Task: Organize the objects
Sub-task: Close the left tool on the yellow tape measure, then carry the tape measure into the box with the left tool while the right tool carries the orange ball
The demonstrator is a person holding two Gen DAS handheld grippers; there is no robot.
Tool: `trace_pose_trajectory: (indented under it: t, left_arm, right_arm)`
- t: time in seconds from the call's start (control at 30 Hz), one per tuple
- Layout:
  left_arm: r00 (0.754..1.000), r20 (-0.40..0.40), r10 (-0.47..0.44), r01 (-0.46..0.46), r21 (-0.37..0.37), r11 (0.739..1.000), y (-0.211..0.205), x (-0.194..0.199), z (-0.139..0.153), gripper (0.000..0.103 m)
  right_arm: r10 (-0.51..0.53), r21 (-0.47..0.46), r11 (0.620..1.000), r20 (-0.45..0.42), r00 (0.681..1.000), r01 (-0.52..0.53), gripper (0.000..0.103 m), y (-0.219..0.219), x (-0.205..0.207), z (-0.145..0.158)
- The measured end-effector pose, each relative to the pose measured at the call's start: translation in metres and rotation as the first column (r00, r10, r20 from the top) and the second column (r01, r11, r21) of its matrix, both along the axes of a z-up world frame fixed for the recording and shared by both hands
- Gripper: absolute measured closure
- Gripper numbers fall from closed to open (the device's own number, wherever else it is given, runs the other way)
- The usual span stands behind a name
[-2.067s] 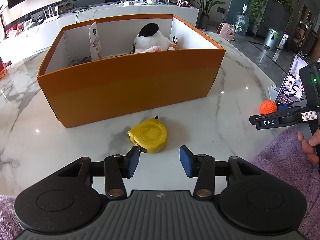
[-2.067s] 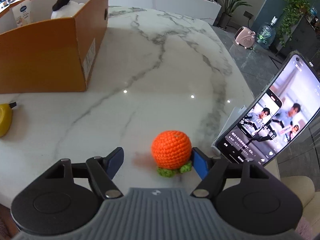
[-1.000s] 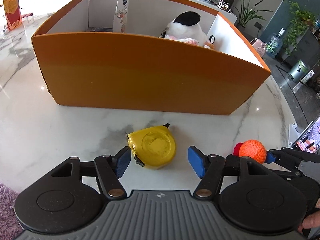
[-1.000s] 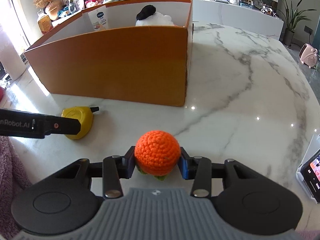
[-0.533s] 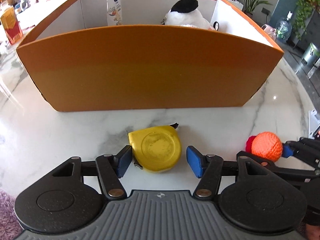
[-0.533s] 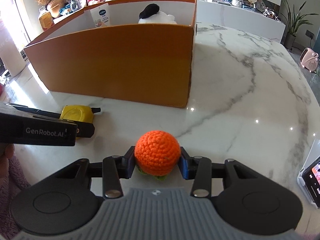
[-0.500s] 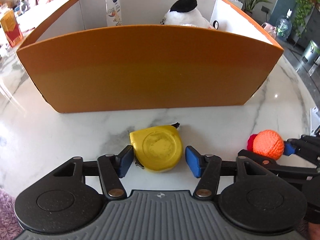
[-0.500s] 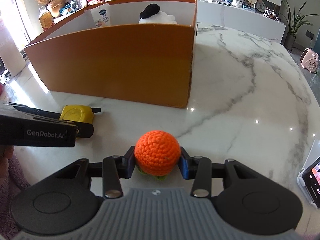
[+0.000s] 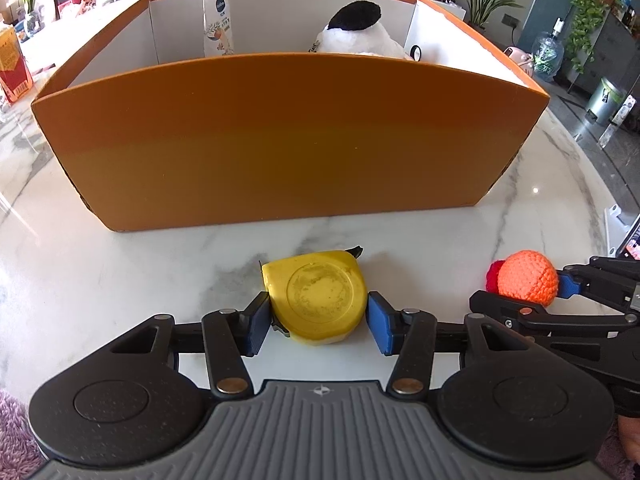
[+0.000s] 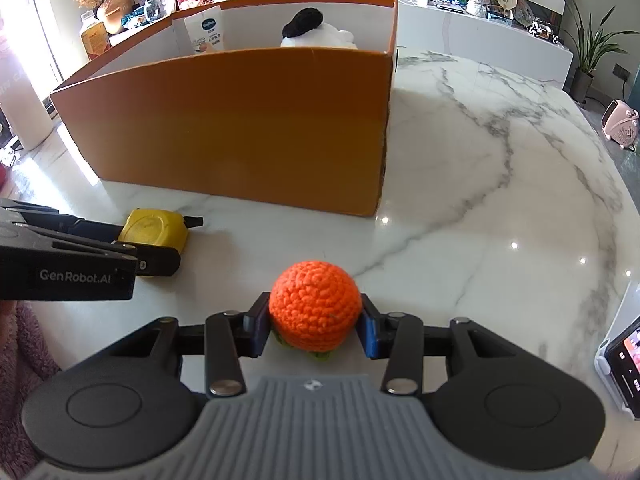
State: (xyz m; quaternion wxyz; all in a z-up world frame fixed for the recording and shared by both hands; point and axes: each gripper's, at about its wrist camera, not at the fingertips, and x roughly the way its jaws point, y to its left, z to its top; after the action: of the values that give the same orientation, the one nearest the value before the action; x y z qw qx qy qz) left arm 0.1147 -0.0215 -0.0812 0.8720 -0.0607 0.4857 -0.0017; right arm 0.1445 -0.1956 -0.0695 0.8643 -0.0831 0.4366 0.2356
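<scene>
A yellow tape measure (image 9: 318, 300) lies flat on the white marble table (image 9: 120, 280), just in front of the orange cardboard box (image 9: 280, 140). My left gripper (image 9: 316, 324) straddles it and its jaws are closing; both blue pads (image 9: 258, 322) meet its sides. My right gripper (image 10: 312, 326) is shut on an orange crocheted ball (image 10: 314, 310) with green leaves underneath, held a little above the table to the right of the tape measure (image 10: 154, 226). The ball (image 9: 526, 282) also shows at the right of the left wrist view.
The box (image 10: 240, 128) is open-topped and holds a black-and-white plush toy (image 9: 356, 36) and a white tube (image 9: 218, 20). A phone (image 10: 624, 360) on a stand sits at the table's right edge. A purple fuzzy sleeve (image 10: 24, 356) shows at lower left.
My left gripper moved in around the tape measure and its jaws narrowed until the pads reached its sides. The right gripper kept still with the ball in it.
</scene>
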Motion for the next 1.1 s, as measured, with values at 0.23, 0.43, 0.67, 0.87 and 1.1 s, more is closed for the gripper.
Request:
trace_pose_trajectory:
  t: [0.23,0.43,0.67,0.87,1.1]
  left_arm:
    - [1.000,0.018,-0.016,0.016,-0.040,0.999,0.004,-0.009,0.006,0.044]
    - [0.999,0.040,-0.027,0.030,-0.083,0.996,0.007,-0.015,0.021,0.044]
    - [0.994,0.100,-0.051,0.062,-0.113,0.992,0.009,-0.021,0.045,0.044]
    - [0.987,0.148,-0.064,0.087,-0.154,0.984,0.014,-0.022,0.071,0.044]
    - [0.975,0.211,-0.066,0.104,-0.176,0.979,0.026,-0.017,0.102,0.044]
  right_arm:
    - [-0.002,0.022,1.000,-0.008,1.000,0.002,0.057,-0.003,0.000,0.002]
    - [-0.008,0.051,0.999,0.002,1.000,0.008,0.058,-0.006,-0.002,0.007]
    - [-0.001,0.082,0.997,0.043,0.999,-0.002,0.058,-0.008,-0.011,0.023]
    - [0.010,0.139,0.990,0.099,0.995,-0.024,0.058,-0.008,-0.018,0.054]
    - [0.035,0.186,0.980,0.184,0.982,-0.070,0.058,0.000,-0.016,0.095]
